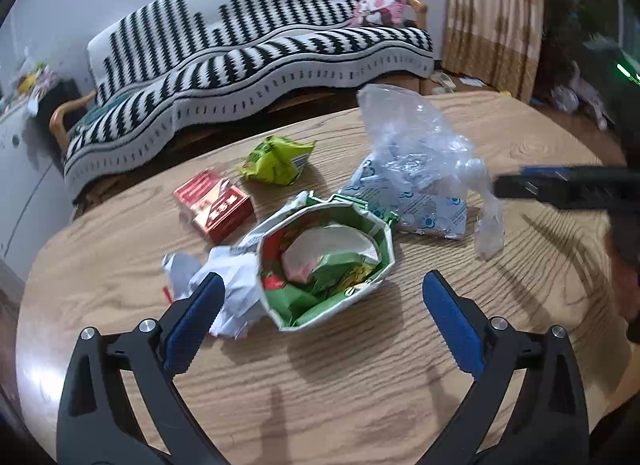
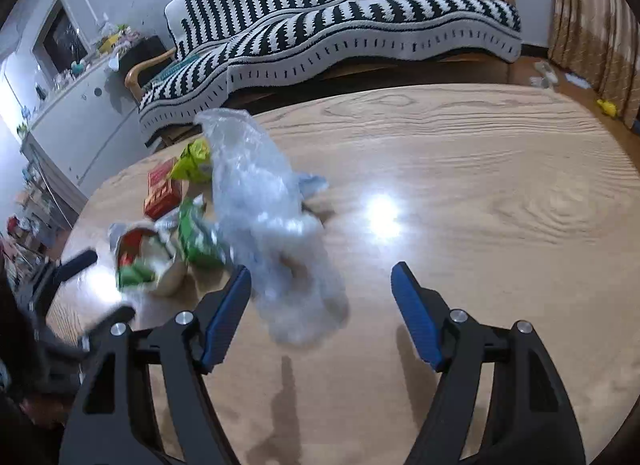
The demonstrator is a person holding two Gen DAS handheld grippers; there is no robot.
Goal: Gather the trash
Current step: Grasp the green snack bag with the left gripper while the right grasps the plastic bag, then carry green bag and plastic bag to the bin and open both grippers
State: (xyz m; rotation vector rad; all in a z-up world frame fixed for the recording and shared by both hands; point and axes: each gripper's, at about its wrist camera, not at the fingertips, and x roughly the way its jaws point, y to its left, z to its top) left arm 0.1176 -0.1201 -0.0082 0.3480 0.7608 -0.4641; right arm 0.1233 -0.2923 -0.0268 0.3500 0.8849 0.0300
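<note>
1. Left gripper (image 1: 320, 285), angled down, jaws wide and empty, above the green paper bag (image 1: 326, 257) on the wooden table (image 1: 520, 145).
2. Right gripper (image 2: 322, 277), tilted down right of the bag, gapes empty over the clear plastic bag (image 2: 264, 201).

glossy wood-grain table (image 2: 480, 193); crinkly clear plastic bag (image 1: 416, 137); crumpled white paper (image 1: 236, 285); shiny red carton (image 1: 214, 205); knitted sofa cover (image 1: 260, 61).

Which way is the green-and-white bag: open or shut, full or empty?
Open and partly filled. In the left wrist view the bag gapes toward the camera, and crumpled green and white wrappers sit inside it.
</note>
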